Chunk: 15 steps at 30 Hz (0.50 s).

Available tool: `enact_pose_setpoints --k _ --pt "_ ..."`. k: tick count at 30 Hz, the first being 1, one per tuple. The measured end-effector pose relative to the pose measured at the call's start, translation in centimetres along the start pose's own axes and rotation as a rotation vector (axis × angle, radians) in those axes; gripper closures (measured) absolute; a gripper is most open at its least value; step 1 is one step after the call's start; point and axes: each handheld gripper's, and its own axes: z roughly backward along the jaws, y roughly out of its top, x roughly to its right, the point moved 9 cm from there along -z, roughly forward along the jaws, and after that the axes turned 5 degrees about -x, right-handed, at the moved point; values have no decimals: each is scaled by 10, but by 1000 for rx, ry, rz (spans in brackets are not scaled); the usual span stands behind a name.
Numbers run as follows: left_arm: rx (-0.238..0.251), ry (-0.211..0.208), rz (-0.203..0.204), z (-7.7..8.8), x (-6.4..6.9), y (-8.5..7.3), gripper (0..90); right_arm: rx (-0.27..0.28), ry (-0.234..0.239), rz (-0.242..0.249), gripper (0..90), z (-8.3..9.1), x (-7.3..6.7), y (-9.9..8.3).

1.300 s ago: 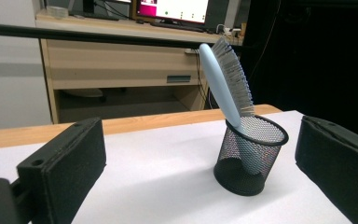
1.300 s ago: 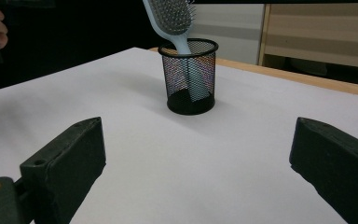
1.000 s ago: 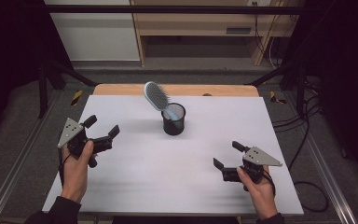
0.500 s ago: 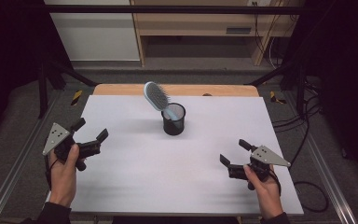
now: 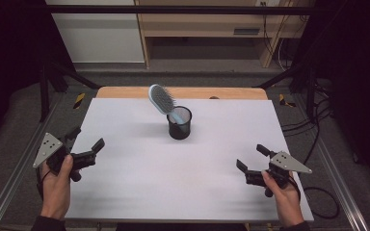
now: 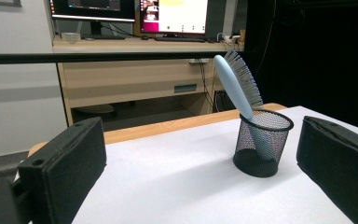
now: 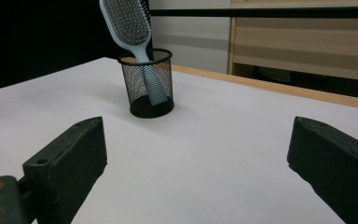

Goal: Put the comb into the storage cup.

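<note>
A light blue hairbrush (image 5: 162,99) (image 6: 233,84) (image 7: 127,25) stands handle-down in a black mesh cup (image 5: 179,123) (image 6: 262,142) (image 7: 151,84) at the middle back of the white table (image 5: 183,183), leaning to the left. My left gripper (image 5: 85,139) is held at the table's left edge, open and empty, well away from the cup. My right gripper (image 5: 254,157) is near the front right, also open with nothing between its jaws.
A wooden strip (image 5: 125,92) runs along the table's far edge. Beyond it stand a wooden shelf unit (image 5: 207,26) and a desk with monitors (image 6: 135,11). Metal rails (image 5: 9,178) flank the table, and cables (image 5: 318,192) lie at the right.
My left gripper has moved left and toward the front, out to the table's left edge. My right gripper has shifted slightly right. Brush and cup have not moved.
</note>
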Motion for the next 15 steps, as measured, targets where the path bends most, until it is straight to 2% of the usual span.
enact_pose_setpoints --k 15 --pt "-2 -10 19 9 -1 -10 13 14 -28 4 46 7 10 -9"
